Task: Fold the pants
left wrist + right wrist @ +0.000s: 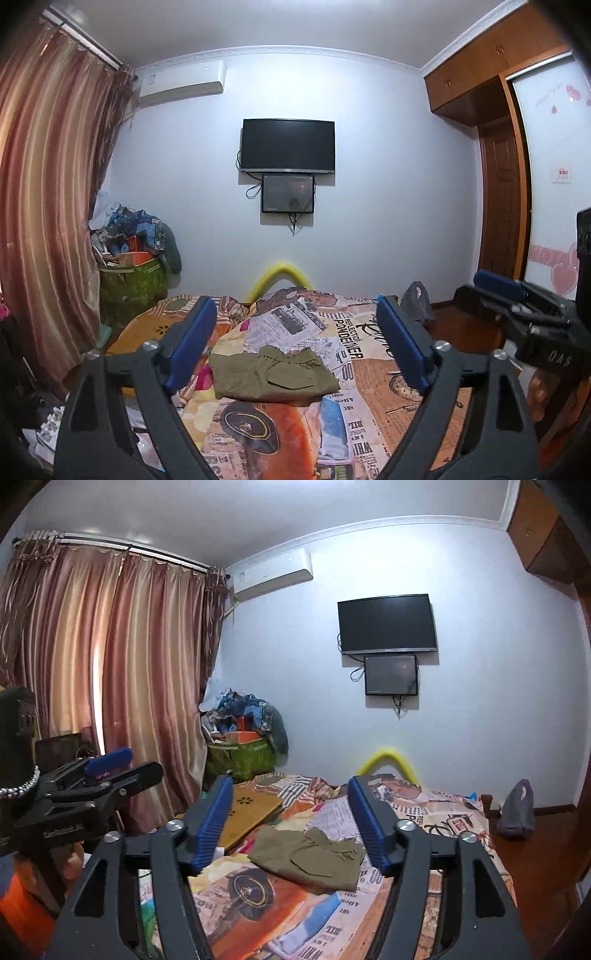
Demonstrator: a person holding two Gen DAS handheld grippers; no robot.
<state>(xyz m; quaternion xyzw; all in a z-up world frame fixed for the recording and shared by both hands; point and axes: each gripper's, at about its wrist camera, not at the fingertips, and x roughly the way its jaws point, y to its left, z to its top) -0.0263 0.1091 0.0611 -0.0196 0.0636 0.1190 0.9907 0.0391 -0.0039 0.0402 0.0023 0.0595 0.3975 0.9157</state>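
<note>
Olive-green pants (275, 376) lie folded in a compact bundle on the bed with the newspaper-print cover (354, 413); they also show in the right wrist view (310, 858). My left gripper (295, 317) is open and empty, held above the bed, short of the pants. My right gripper (288, 794) is open and empty too, held above the bed with the pants ahead between its fingers. The right gripper shows at the right edge of the left wrist view (517, 295), and the left gripper at the left edge of the right wrist view (110, 764).
A yellow foam arch (282, 277) stands at the bed's far end. A green bin piled with clutter (136, 266) sits in the corner by the pink curtains (48, 192). A TV (288, 146) hangs on the far wall. A grey bag (417, 299) stands right of the bed, near the wardrobe (498, 184).
</note>
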